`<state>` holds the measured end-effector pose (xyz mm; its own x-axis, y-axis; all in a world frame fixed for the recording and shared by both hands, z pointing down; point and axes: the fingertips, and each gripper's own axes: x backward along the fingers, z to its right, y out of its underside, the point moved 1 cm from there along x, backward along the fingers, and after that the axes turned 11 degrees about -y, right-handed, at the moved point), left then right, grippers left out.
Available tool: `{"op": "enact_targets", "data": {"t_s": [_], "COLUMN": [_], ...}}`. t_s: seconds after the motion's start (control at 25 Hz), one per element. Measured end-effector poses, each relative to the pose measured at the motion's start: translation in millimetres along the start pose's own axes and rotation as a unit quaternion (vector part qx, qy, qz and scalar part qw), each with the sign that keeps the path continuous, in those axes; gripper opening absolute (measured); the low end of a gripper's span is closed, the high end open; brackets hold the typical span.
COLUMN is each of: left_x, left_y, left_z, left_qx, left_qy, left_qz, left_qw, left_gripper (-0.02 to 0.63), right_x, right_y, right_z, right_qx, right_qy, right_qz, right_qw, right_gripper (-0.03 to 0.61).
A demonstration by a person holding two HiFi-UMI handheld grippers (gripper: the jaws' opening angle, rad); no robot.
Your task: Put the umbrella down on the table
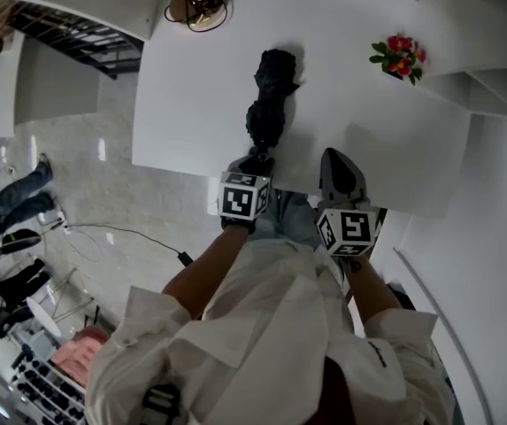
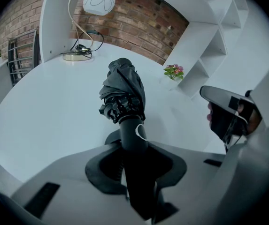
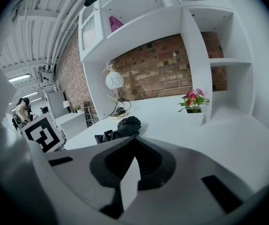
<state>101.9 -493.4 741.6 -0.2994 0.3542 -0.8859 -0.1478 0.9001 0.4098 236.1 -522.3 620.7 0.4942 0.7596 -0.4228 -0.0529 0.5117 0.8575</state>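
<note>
On the white table, in the head view, a folded black umbrella lies lengthwise, pointing away from the person. The left gripper is at its near end, by the table's edge. The right gripper is just beside it, apart from the umbrella. A lamp and flowers stand at the far side.

In the left gripper view, the jaws are clamped on the umbrella's handle, and the bundled canopy rests on the table.

In the right gripper view, the jaws are pressed together with nothing between them; the umbrella lies beyond them, to the left.
</note>
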Motion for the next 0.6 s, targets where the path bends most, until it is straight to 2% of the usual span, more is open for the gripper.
{"op": "enact_targets", "data": {"t_s": [0.16, 0.4, 0.6], "left_x": [0, 3, 17], "left_y": [0, 1, 0], "left_z": [-1, -10, -12], "left_qx": [0.002, -0.006, -0.011], "left_qy": [0.003, -0.016, -0.015], "left_qz": [-0.002, -0.009, -0.008], "left_qw": [1.0, 0.9998, 0.9998], "left_gripper": [0.124, 0.127, 0.148], "right_x": [2, 4, 7], "right_y": [-1, -7, -21], "right_z": [1, 3, -1], "right_qx": [0.001, 0.003, 0.006], "right_qy": [0.0, 0.002, 0.003], "right_qz": [0.001, 0.009, 0.018], "right_qw": [1.0, 1.0, 1.0], "right_gripper": [0.017, 0.018, 0.017]}}
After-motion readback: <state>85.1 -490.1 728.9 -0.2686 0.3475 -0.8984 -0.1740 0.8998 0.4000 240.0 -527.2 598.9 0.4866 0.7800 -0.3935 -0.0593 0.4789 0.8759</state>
